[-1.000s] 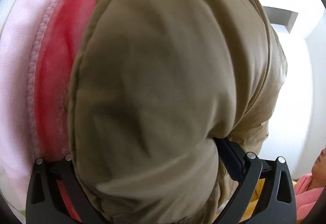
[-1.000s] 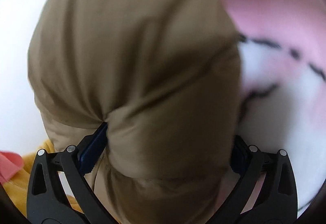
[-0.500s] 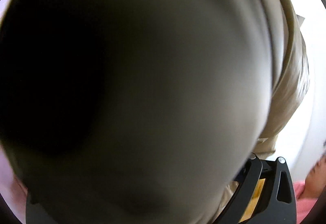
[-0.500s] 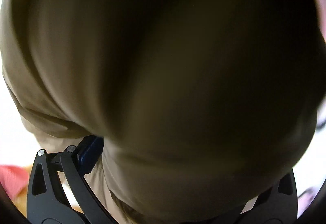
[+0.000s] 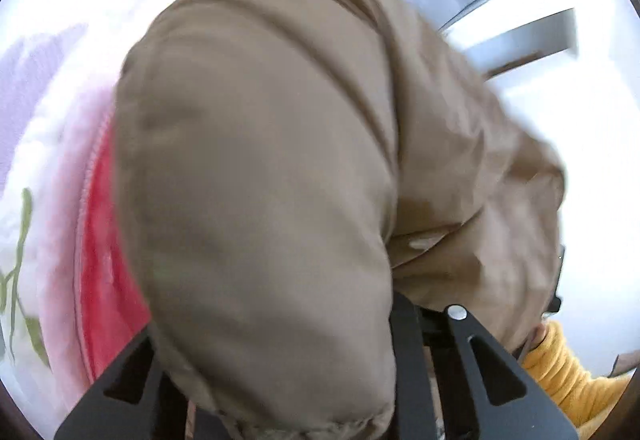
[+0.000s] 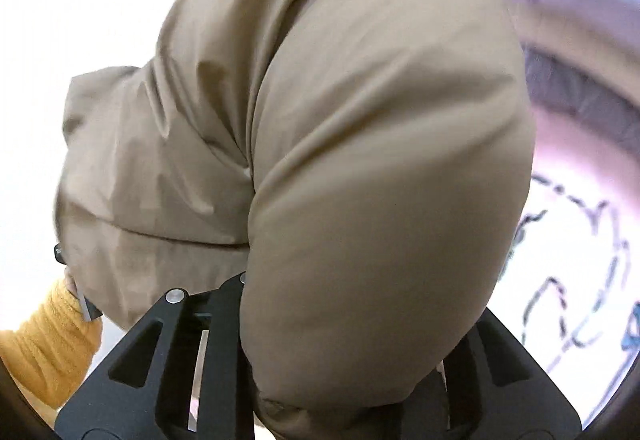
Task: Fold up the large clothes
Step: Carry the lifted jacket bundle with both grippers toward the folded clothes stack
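Left wrist view: a padded, olive-brown puffer jacket (image 5: 272, 160) of smooth woven fabric filled most of the frame, bulging over the black two-finger left gripper (image 5: 276, 372). The fingers (image 5: 416, 360) stood wide apart, with a thick roll of the jacket's stitched hem packed between them and pressing against both; the fingertips were buried in the cloth, so the exact contact could not be seen. Left of the jacket lay a pink and red fleece blanket (image 5: 100, 240) with a corded edge, over a pale sheet printed with purple and green flowers (image 5: 28, 88). At the near right, a mustard-yellow knitted sleeve (image 5: 568, 372) showed beside the jacket's lower edge. Grey panels (image 5: 520, 40) against white stood at the far right.

Right wrist view: the same jacket (image 6: 380, 160) swelled over the black right gripper (image 6: 344, 360), whose fingers (image 6: 224, 340) were likewise spread wide and clamped round a fat fold of the hem, tips hidden by fabric. A second, flatter layer of the jacket hung to the left. A pink and white cloth with dashed black lines (image 6: 580, 260) lay to the right, and the yellow sleeve (image 6: 48, 340) appeared at the near left.
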